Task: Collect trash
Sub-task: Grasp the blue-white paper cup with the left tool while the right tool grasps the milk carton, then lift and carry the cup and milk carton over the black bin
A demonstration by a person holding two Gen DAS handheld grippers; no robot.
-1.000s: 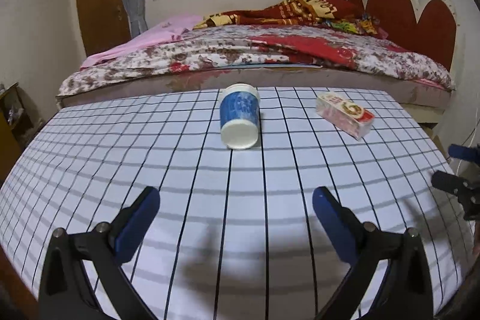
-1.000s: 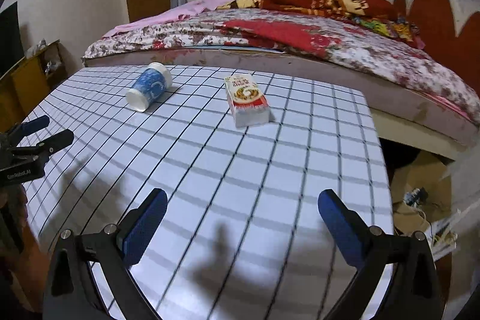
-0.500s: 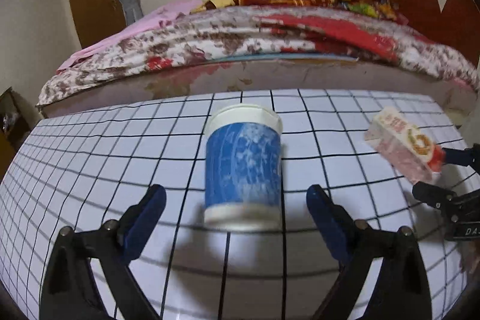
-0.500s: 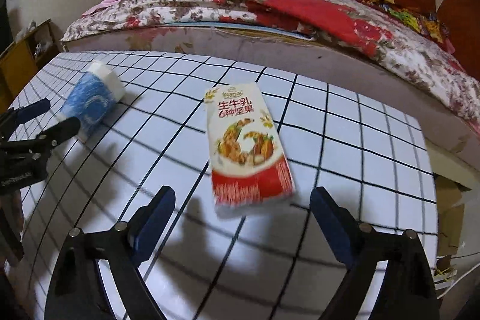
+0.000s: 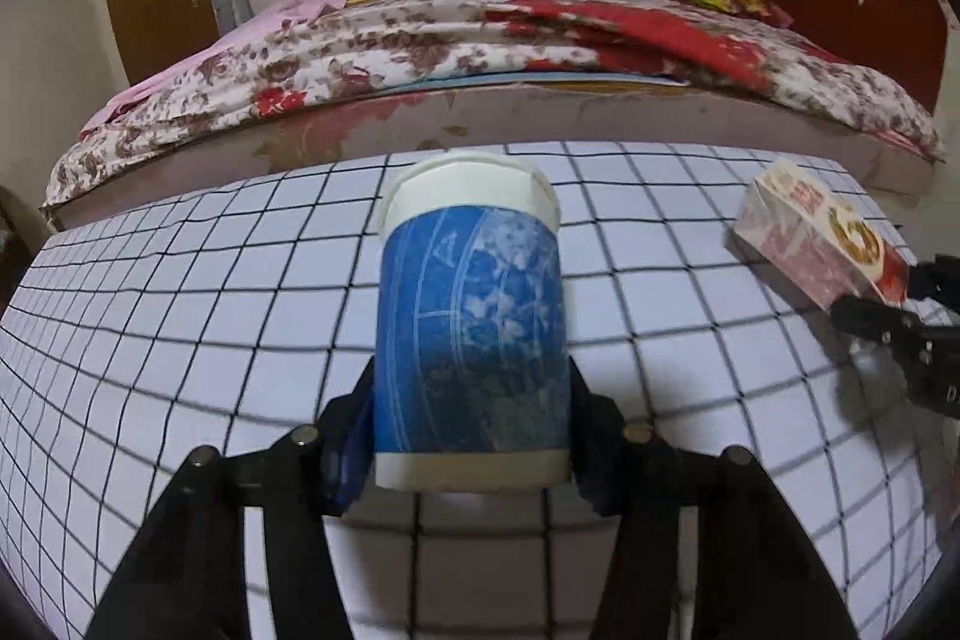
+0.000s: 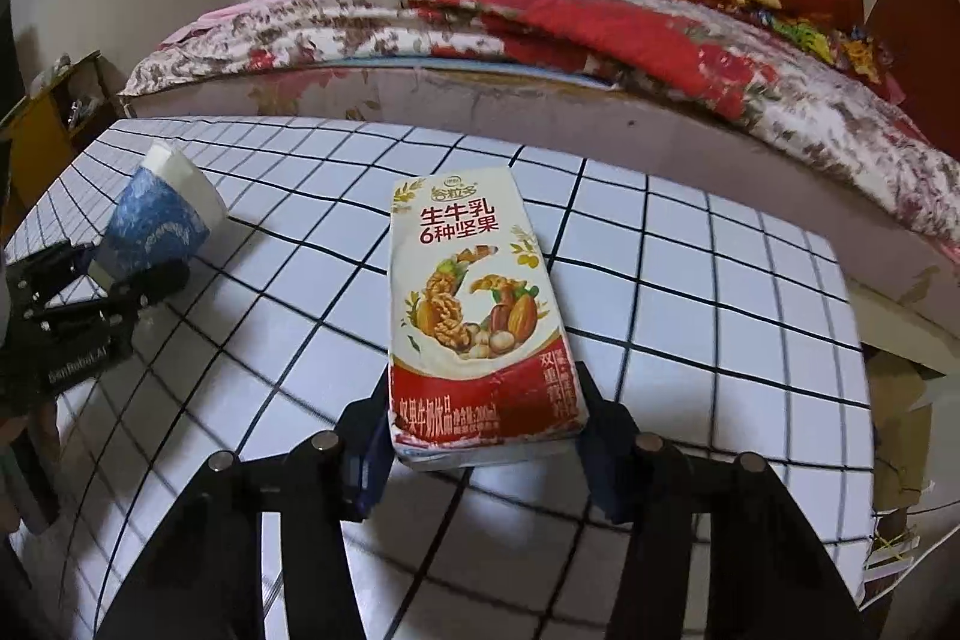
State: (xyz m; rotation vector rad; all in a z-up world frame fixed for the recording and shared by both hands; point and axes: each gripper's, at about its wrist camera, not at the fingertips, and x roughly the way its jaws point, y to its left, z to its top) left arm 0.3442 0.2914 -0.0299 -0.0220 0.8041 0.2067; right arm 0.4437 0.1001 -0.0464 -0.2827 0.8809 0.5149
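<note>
Cup position: paper cup (image 5: 471, 334) lies on its side on the checked table (image 5: 180, 328), dead ahead of the left gripper (image 5: 471, 439), base end nearest the camera.
Cup axis: long axis runs straight away from the left gripper, rim end toward the bed (image 5: 480, 58); the jaws straddle it across its width.
Left gripper state: jaws closing, cup between them; both blue pads look pressed to the cup's sides near the base.
Carton position: drink carton (image 6: 474, 316) lies flat on the same table, printed face up, directly ahead of the right gripper (image 6: 480, 445).
Carton axis: long axis points away from the right gripper, tilted slightly; the jaws span its short width at the near end.
Right gripper state: jaws closing, carton between them; pads appear to bear on both long edges.
Nearer hand: each item sits in its own gripper; neither needs the other hand.
Hidden: pad contact faces are masked by the cup wall and the carton body, so firmness of grip is a judgement.
Cut off: no trash container shows in either view.
Unclear: cup contents cannot be seen.
</note>
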